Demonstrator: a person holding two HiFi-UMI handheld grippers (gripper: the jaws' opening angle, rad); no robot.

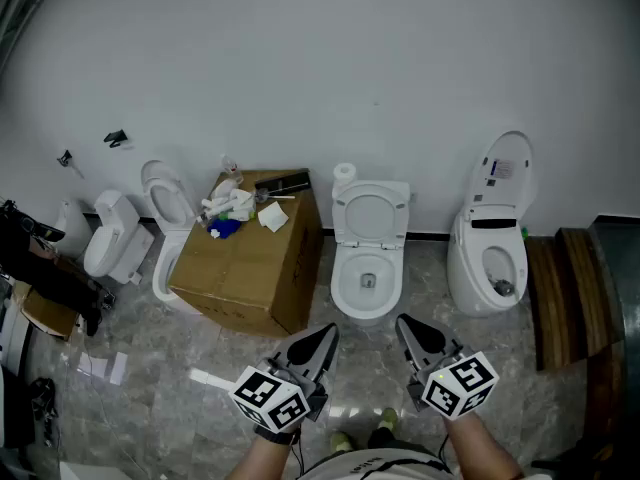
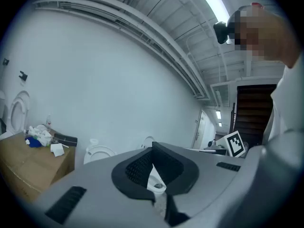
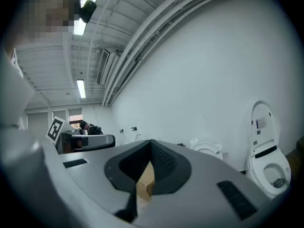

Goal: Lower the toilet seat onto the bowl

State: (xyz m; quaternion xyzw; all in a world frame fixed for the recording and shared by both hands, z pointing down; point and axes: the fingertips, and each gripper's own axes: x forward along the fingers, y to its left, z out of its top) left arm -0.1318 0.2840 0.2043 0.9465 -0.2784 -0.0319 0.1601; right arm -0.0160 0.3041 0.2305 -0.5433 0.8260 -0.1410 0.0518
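Both tools are held low and level at the bottom of the head view, side by side and apart, short of the toilet. The left tool (image 1: 326,332) is seen with its jaws drawn together to a point and nothing between them. The right tool (image 1: 404,324) is likewise closed on nothing. Their tips are angled slightly towards each other and aimed at the white wall (image 1: 330,58). The left forearm (image 1: 262,454) and the right forearm (image 1: 486,450) come in from the lower edge behind the marker cubes. The white oval toilet seat (image 1: 369,214) is raised, leaning back against the cistern, above the white ceramic toilet bowl (image 1: 366,298), which lies open just ahead of the tools. A strip of grey marbled floor (image 1: 390,328) is left between the bowl's front rim and the tool tips. On the left, the near corner of a large brown cardboard box (image 1: 250,273) stands just beside the bowl, so room is tight on that side. On the right, a wider gap of floor separates the bowl from a second white toilet with its lid upright (image 1: 494,243). A dark wooden bench (image 1: 562,293) is set along the right edge, well apart from the tools.
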